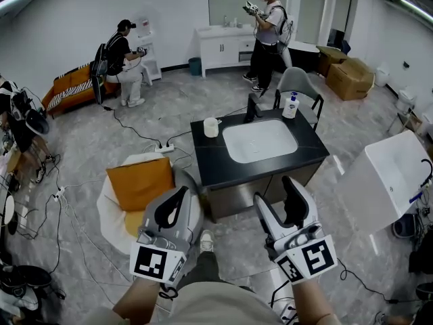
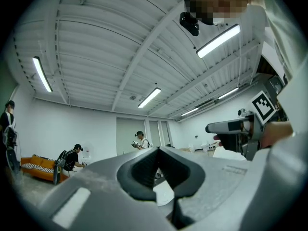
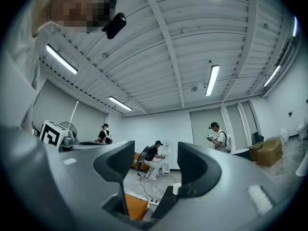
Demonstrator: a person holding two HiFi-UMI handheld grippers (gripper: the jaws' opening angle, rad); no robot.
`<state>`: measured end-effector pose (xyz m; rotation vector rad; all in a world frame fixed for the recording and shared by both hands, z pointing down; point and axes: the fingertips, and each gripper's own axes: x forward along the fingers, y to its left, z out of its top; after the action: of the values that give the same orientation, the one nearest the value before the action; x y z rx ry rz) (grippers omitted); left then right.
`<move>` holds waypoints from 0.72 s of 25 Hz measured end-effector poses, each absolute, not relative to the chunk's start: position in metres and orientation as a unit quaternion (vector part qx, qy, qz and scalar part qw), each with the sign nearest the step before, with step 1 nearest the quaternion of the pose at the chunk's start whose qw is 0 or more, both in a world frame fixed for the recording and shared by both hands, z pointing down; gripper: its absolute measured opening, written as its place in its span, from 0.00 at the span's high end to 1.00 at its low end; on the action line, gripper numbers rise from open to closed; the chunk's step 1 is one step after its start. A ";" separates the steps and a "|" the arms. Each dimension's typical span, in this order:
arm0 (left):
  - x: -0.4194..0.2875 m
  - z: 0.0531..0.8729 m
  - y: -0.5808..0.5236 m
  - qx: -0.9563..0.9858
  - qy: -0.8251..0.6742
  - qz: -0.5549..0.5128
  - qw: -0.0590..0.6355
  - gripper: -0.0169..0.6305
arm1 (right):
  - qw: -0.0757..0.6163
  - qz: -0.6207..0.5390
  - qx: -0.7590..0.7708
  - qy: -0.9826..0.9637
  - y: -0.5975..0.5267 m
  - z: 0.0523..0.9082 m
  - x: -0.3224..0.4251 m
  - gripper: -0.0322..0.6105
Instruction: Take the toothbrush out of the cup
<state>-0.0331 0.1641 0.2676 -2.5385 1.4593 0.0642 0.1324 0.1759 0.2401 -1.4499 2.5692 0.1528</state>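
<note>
Tongs on the left [image 1: 180,193] are clenched on nothing, while the right tongs [image 1: 277,191] stand released and empty. Both hang low near the person's body, well apart from the black desk [image 1: 203,171]. The one white cup [image 1: 211,126] stands at the desk's far left corner, just beside the single sink basin [image 1: 260,141]. The toothbrush is too small to make out there, though it is presumably inside. The step in hand looks like the approach. It would go best to walk up close, bring the open right tongs down over the cup's mouth, pinch the handle and lift straight up, steadying the cup with the left if it tips. One soap bottle [image 1: 291,105] stands behind the basin, and two other people are across the room, one seated [image 1: 125,53] and one standing [image 1: 267,26].
</note>
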 end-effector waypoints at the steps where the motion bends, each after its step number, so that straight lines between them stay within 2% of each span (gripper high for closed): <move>1: -0.034 0.269 0.156 -0.862 0.494 0.022 0.108 0.97 | 0.093 0.052 -0.489 0.866 0.167 0.242 0.132 0.53; 18: -0.071 0.283 -0.079 -0.876 0.476 -0.001 0.082 0.97 | 0.049 0.027 -0.506 0.861 -0.057 0.263 0.092 0.53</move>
<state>-0.0708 -0.0795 0.2830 -2.6150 1.4219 -0.0044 0.0915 -0.0571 0.2630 -1.5412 2.6221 0.0813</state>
